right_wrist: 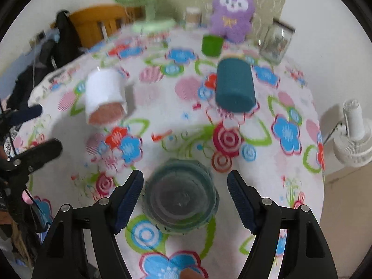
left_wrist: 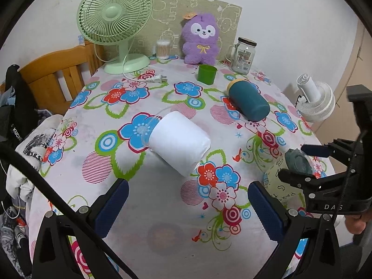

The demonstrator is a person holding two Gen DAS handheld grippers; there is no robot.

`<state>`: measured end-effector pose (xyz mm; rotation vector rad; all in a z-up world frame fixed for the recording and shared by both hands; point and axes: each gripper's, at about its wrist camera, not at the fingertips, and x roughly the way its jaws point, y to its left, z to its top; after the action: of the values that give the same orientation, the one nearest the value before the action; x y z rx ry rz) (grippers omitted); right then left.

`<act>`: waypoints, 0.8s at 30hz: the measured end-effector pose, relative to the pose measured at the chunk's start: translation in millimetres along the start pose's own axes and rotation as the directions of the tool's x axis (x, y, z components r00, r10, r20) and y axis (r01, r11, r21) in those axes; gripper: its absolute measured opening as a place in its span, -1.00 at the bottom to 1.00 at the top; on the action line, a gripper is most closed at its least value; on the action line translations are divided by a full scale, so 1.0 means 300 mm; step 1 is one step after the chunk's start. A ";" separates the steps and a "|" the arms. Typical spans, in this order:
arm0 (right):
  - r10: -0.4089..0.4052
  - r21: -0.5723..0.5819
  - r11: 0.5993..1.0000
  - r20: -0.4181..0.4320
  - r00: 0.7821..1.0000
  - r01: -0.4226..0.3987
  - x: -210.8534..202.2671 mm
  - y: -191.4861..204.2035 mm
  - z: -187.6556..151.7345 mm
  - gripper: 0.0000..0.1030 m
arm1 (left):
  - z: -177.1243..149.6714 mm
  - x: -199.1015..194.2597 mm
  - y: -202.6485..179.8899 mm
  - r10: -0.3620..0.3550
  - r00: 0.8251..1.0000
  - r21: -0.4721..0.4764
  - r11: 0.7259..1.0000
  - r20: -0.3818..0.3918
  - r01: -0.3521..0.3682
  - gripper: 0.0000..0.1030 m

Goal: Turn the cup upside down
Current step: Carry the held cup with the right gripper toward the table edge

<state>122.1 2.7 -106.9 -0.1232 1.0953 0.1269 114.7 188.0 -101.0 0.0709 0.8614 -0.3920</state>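
Note:
A pale green printed cup (left_wrist: 279, 186) with a teal base (right_wrist: 180, 197) stands base-up near the table's front right. My right gripper (right_wrist: 185, 174) is open, one blue pad on each side of it; the left pad is close to it, the right pad is apart. This view is blurred. A white cup (left_wrist: 179, 143) lies on its side mid-table, ahead of my open, empty left gripper (left_wrist: 188, 184). A teal cup (left_wrist: 248, 100) lies on its side further back. A green cup (left_wrist: 207, 74) stands upright behind it. The right gripper (left_wrist: 294, 161) also shows in the left wrist view.
The round table has a flowered cloth (left_wrist: 139, 209). At the back stand a green fan (left_wrist: 116, 23), a purple plush toy (left_wrist: 201, 39), a glass jar (left_wrist: 243, 55) and a swab tub (left_wrist: 162, 48). A white fan (left_wrist: 316, 100) sits off the right edge, a wooden chair (left_wrist: 53, 79) at left.

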 end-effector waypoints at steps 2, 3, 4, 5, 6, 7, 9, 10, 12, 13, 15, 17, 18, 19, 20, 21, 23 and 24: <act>0.020 0.004 1.000 -0.018 1.000 -0.020 0.009 0.000 -0.002 0.41 | 0.001 -0.001 0.003 -0.003 1.000 -0.002 1.000 0.000 0.003 1.00; 0.022 0.005 1.000 -0.025 0.999 -0.022 0.012 0.001 -0.006 0.23 | 0.000 -0.003 0.004 -0.002 1.000 -0.001 1.000 0.000 0.002 1.00; 0.025 0.005 1.000 -0.030 0.999 -0.024 0.011 0.002 -0.006 0.21 | 0.001 -0.001 0.003 -0.001 1.000 -0.002 1.000 0.001 0.001 1.00; 0.028 0.006 1.000 -0.026 0.999 -0.028 0.007 0.003 -0.007 0.20 | 0.000 -0.002 0.003 -0.003 1.000 -0.003 1.000 0.002 0.003 1.00; 0.031 0.005 1.000 -0.016 0.999 -0.031 -0.001 0.006 -0.005 0.17 | 0.001 -0.003 0.006 -0.010 1.000 -0.007 1.000 0.001 0.010 1.00; 0.033 0.003 0.999 -0.009 0.999 -0.033 -0.007 0.010 -0.003 0.17 | 0.002 -0.002 0.006 -0.012 1.000 -0.008 1.000 0.001 0.012 1.00; 0.033 -0.006 0.999 0.018 0.999 -0.032 -0.024 0.023 0.009 0.15 | 0.004 -0.003 0.006 -0.016 1.000 -0.012 1.000 0.002 0.016 1.00; 0.025 -0.009 1.000 0.046 0.999 -0.025 -0.036 0.028 0.020 0.14 | 0.005 -0.004 0.009 -0.017 1.000 -0.019 1.000 0.004 0.017 1.00; 0.016 -0.004 1.000 0.148 0.989 -0.016 -0.070 0.035 0.045 0.14 | 0.007 -0.006 0.016 -0.014 1.000 -0.035 0.999 0.007 0.014 1.00; 0.016 0.004 1.000 0.197 0.980 -0.017 -0.081 0.035 0.056 0.14 | 0.007 -0.007 0.021 -0.011 1.000 -0.044 0.999 0.008 0.011 1.00; 0.030 0.034 0.999 0.302 0.953 -0.042 -0.084 0.021 0.078 0.13 | 0.008 -0.011 0.031 -0.003 1.000 -0.058 0.998 0.009 0.003 1.00; 0.070 0.073 0.992 0.370 0.927 -0.104 -0.063 -0.001 0.086 0.13 | 0.008 -0.016 0.036 0.005 1.000 -0.061 0.998 0.009 -0.004 1.00; 0.090 0.095 0.986 0.389 0.917 -0.137 -0.045 -0.011 0.084 0.12 | 0.008 -0.018 0.037 0.011 1.000 -0.060 0.998 0.010 -0.010 1.00; 0.108 0.117 0.979 0.396 0.912 -0.166 -0.022 -0.021 0.079 0.12 | 0.006 -0.021 0.038 0.022 1.000 -0.057 0.998 0.011 -0.021 1.00; 0.126 0.135 0.972 0.398 0.909 -0.194 -0.001 -0.028 0.072 0.11 | 0.005 -0.022 0.039 0.027 1.000 -0.054 0.998 0.011 -0.027 1.00; 0.141 0.149 0.965 0.399 0.906 -0.216 0.014 -0.034 0.060 0.11 | 0.004 -0.022 0.038 0.032 0.999 -0.048 0.998 0.010 -0.031 1.00; 0.154 0.169 0.957 0.396 0.905 -0.237 0.037 -0.043 0.031 0.11 | 0.003 -0.018 0.038 0.032 0.999 -0.043 0.999 0.010 -0.031 1.00; 0.154 0.176 0.955 0.398 0.904 -0.240 0.042 -0.046 0.011 0.10 | 0.003 -0.017 0.038 0.029 1.000 -0.044 0.999 0.009 -0.029 1.00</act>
<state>132.8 -9.7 -116.1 0.2096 0.7228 0.2020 116.4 199.9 -97.7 0.0413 0.8582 -0.3461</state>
